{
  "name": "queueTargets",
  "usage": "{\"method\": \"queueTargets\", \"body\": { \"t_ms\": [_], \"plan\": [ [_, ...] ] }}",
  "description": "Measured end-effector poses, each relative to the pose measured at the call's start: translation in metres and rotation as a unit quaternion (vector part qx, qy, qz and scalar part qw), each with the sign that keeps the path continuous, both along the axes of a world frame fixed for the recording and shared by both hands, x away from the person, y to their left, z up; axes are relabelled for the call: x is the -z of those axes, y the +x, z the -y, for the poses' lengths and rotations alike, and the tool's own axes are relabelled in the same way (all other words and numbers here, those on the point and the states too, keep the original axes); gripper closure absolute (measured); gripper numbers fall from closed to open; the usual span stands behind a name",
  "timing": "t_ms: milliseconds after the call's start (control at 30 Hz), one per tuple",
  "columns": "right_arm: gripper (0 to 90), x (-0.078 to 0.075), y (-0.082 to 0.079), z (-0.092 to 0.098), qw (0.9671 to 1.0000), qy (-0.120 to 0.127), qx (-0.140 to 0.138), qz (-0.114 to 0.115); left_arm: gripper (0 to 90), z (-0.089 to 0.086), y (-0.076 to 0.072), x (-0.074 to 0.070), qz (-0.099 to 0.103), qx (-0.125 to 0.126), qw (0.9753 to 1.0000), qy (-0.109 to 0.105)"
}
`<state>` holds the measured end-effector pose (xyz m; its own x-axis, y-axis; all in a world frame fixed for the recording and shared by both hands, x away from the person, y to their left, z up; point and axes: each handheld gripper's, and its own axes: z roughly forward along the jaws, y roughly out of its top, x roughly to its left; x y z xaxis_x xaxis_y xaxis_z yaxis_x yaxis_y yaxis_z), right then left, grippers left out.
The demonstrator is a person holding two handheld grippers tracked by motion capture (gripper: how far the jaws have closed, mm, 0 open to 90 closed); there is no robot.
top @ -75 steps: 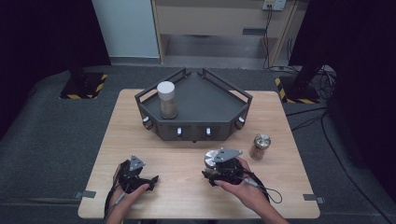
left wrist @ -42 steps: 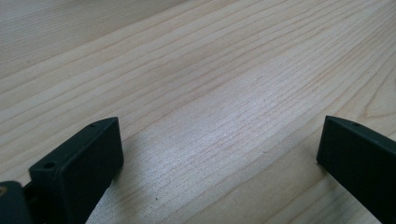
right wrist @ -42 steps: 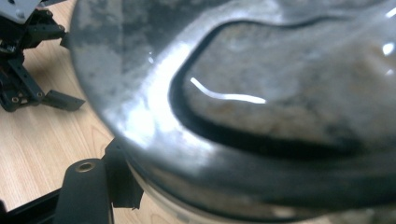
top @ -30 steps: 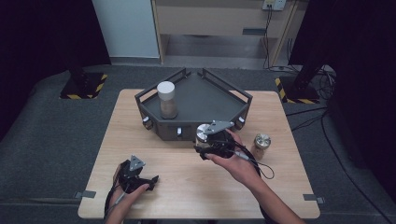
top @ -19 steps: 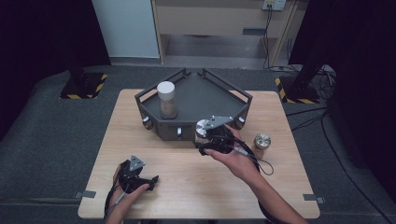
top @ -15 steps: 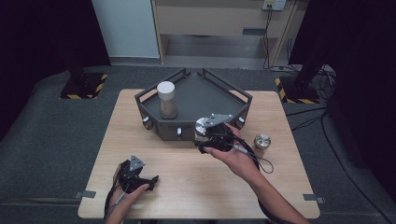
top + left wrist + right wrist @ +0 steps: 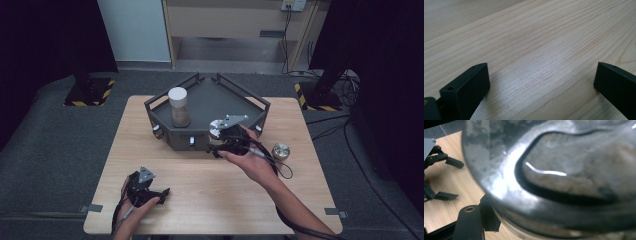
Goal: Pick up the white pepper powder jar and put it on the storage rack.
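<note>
The round metal lid (image 7: pixel 564 180) sits pinched in the right gripper (image 7: pixel 222 142), held up just over the near front wall of the dark tray (image 7: pixel 212 97), its shiny embossed face tilted toward that gripper's camera; one black fingertip (image 7: pixel 469 220) shows pressed in under its rim, so the grip looks to me like an edge grip on smooth metal, and that is the weak point; a twist of the wrist or a knock against the tray's front wall could lever the lid out and send it clattering onto the wooden table (image 7: pixel 210 195); the jar with a white cap (image 7: pixel 178 106) stands upright inside the tray at its left, well apart from the lid, so a careless sweep leftward might tip it, tall and narrow as it is; the open metal can (image 7: pixel 280 151) stands on the table just right of the hand, near the trailing cable, and a drag of that cable could nudge it over; the left gripper (image 7: pixel 145 189) rests low at the table's near left, its fingers (image 7: pixel 466 87) spread wide over bare wood, holding nothing, too far off to steady anything if the lid slips.
</note>
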<state>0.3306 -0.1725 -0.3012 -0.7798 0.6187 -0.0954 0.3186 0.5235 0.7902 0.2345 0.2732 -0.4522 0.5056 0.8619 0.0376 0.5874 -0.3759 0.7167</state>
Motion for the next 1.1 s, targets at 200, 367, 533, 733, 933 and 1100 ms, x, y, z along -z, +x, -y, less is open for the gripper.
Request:
{"method": "queueTargets", "body": {
  "t_ms": [200, 367, 533, 733, 933, 1100],
  "plan": [
    [30.8, -0.007, 0.005, 0.001, 1.0, 0.007, 0.006, 0.002, 0.0, 0.0, 0.0, 0.0, 0.0, 0.0, 1.0, 0.0],
    [30.7, -0.011, 0.006, 0.001, 0.9999, 0.008, 0.007, 0.003, 0.0, 0.0, 0.0, 0.0, 0.0, 0.0, 1.0, 0.0],
    [30.8, -0.017, 0.008, -0.001, 0.9999, 0.005, 0.009, 0.006, 0.0, 0.0, 0.0, 0.0, 0.0, 0.0, 1.0, 0.0],
    [30.8, -0.024, 0.011, -0.002, 0.9999, 0.006, 0.011, 0.01, 0.0, 0.0, 0.0, 0.0, 0.0, 0.0, 1.0, 0.0],
    [30.8, -0.029, 0.014, -0.001, 0.9997, 0.01, 0.015, 0.014, 0.0, 0.0, 0.0, 0.0, 0.0, 0.001, 1.0, 0.0],
    [30.7, -0.032, 0.017, 0.002, 0.9995, 0.02, 0.02, 0.013, 0.0, 0.0, 0.0, 0.0, 0.0, 0.001, 1.0, 0.0]
  ]
}}
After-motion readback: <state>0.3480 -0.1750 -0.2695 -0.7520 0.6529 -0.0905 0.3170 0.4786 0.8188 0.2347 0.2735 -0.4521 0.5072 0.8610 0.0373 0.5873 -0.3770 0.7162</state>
